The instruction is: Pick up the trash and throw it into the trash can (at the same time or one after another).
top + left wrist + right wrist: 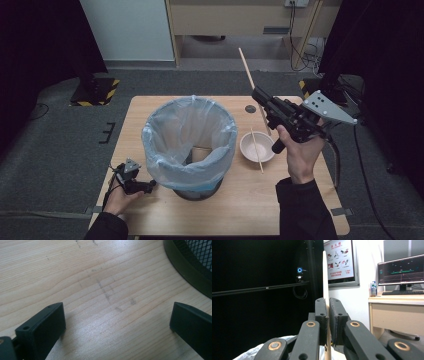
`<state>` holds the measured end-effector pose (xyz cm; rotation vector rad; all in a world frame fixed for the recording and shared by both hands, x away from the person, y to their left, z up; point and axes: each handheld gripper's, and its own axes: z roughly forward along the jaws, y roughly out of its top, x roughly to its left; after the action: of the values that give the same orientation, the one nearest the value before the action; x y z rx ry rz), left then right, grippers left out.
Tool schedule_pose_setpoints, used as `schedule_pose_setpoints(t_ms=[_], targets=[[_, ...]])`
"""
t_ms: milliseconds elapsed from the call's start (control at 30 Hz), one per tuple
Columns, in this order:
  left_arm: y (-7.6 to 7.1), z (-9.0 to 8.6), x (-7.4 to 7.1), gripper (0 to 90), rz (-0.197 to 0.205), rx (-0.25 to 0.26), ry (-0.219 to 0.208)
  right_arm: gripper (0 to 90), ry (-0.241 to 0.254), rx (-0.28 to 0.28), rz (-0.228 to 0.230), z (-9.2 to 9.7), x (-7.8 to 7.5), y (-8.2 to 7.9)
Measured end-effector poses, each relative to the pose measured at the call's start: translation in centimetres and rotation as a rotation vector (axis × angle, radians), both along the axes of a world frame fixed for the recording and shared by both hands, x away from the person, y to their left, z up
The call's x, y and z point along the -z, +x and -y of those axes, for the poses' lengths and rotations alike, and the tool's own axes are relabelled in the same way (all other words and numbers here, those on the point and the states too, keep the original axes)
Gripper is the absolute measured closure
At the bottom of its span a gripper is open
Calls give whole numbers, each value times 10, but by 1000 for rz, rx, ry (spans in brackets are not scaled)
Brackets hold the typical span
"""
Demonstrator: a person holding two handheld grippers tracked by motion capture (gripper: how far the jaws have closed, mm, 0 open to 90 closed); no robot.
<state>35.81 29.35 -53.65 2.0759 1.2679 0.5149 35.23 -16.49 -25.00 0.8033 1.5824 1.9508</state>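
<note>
My right gripper [259, 95] is lifted above the table's right half, shut on a long wooden chopstick [248, 69] that slants up and away from its jaws. In the right gripper view the chopstick [325, 277] stands upright, pinched between the pads of the right gripper [328, 312]. Below it, a white bowl [247, 145] has a second chopstick [258, 152] lying across it. My left gripper [150, 186] rests low at the table's front left, beside a bin [165, 135] lined with a clear bag. Its jaws [117, 320] stand wide apart over bare wood.
The bin's black mesh base [185, 267] curves in at the upper right of the left gripper view. A small dark disc [250, 108] lies near the wooden table's [240, 210] far edge. Something brownish [202, 152] sits inside the bag. A desk with a monitor [402, 272] stands beyond.
</note>
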Motion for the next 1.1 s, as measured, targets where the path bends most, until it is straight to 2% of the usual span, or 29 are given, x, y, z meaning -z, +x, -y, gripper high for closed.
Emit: schedule_pose_setpoints(t_ms=[833,1100], targets=[[0,0,0,0,0,0,0,860,-18,-84,-21,-57,-6,14],[0,0,0,0,1,0,-1,860,-51,-118,-47,-81,2,19]])
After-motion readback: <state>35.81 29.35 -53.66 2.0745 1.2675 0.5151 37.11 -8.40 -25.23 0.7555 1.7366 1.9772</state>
